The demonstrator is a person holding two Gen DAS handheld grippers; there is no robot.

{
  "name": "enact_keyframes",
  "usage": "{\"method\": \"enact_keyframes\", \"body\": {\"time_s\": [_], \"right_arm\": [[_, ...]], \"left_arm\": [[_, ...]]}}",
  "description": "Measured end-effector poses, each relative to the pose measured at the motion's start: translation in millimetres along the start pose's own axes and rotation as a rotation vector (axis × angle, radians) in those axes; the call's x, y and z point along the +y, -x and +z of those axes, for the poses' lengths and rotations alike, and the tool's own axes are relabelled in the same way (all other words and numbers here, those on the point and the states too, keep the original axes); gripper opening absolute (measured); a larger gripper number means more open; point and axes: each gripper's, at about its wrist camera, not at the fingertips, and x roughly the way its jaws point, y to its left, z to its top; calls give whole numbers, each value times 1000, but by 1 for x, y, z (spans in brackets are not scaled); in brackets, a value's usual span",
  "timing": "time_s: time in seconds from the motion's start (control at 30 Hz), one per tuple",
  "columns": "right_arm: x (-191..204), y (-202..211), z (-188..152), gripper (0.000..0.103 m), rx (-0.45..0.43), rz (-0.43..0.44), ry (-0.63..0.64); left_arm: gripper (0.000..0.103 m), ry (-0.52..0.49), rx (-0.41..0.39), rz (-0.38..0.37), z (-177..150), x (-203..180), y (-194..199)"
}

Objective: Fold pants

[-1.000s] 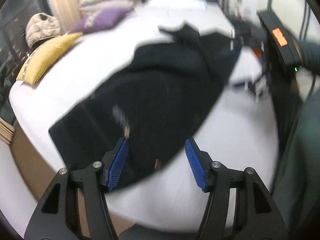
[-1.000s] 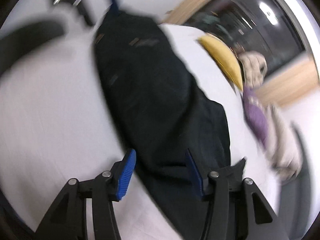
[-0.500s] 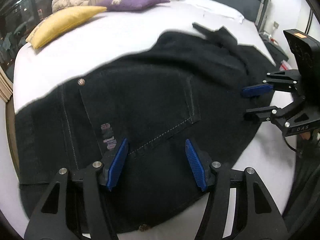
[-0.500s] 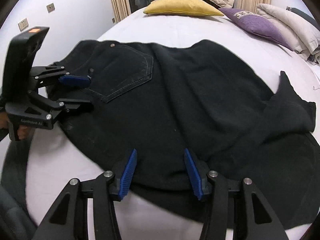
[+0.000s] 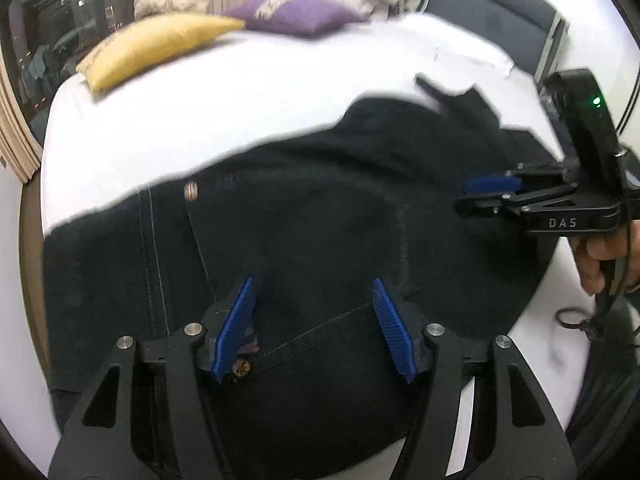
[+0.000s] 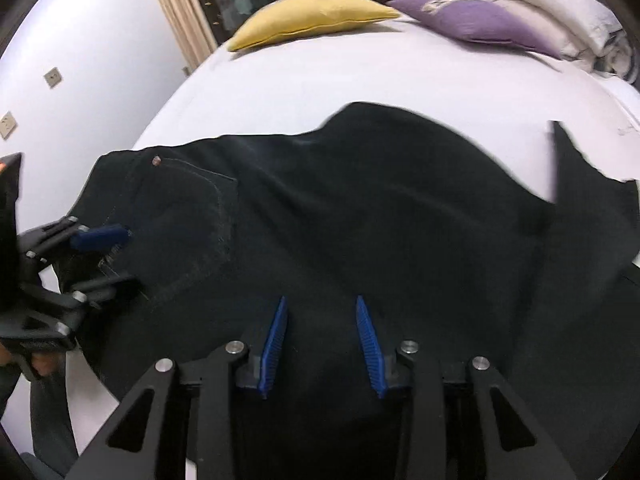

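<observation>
Black pants lie spread across a white bed, waistband to the left and legs trailing right. My left gripper hovers open over the back pocket, its blue pads apart above the cloth. The right wrist view shows the same pants, with the left gripper at their waist end. My right gripper is over the pants' near edge and its jaws are closing. Black cloth lies between the pads, which do not visibly pinch it. In the left wrist view the right gripper is at the pants' right side.
A yellow pillow, a purple pillow and a folded beige duvet sit along the far side of the bed. A dark headboard is at the far right. A hand grips the right gripper's handle. A wall with sockets is left.
Both views have rolled from tilted to level and both grippers have come in low over the pants. The right gripper's pads stand closer together than before.
</observation>
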Motion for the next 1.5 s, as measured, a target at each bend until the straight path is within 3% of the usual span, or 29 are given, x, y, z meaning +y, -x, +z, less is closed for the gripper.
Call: {"method": "enact_keyframes", "body": {"time_s": [0.07, 0.13, 0.17, 0.2, 0.27, 0.37, 0.53, 0.67, 0.83, 1.03, 1.1, 1.27, 1.33, 1.4, 1.5], "right_arm": [[-15, 29, 8, 62, -83, 55, -53], [-47, 57, 28, 74, -179, -5, -135], [-65, 64, 37, 76, -195, -44, -170], [-85, 69, 48, 76, -199, -93, -206], [-128, 73, 71, 76, -185, -210, -263], [-171, 65, 107, 76, -135, -301, -303], [-182, 4, 157, 74, -5, -399, -248], [-207, -35, 170, 69, 93, -510, -276], [-219, -62, 171, 69, 165, -509, -323], [-209, -53, 179, 70, 135, -461, -361], [-199, -49, 182, 70, 137, -524, -319], [-215, -76, 173, 70, 259, -571, -318], [-217, -85, 176, 70, 258, -562, -337], [-215, -87, 181, 56, 254, -537, -319], [-213, -89, 190, 26, 256, -512, -304]], "left_arm": [[61, 9, -33, 25, 14, 1, 4], [63, 49, -25, 42, 20, 8, -4], [63, 68, 15, 54, 19, 11, -19], [65, 84, 93, 68, 12, 16, -38], [68, 84, 69, 83, 1, 24, -44], [68, 66, 71, 110, 2, 21, -47], [68, 83, 67, 87, 6, 27, -50], [68, 84, 55, 82, -14, 23, -40], [68, 81, 45, 82, -20, 21, -37], [69, 81, 38, 83, -23, 21, -35], [69, 80, 36, 85, -23, 21, -34], [69, 81, 32, 85, -24, 20, -32], [69, 82, 31, 83, -25, 20, -32], [69, 83, 29, 83, -25, 20, -31], [69, 83, 28, 84, -26, 19, -31]]}}
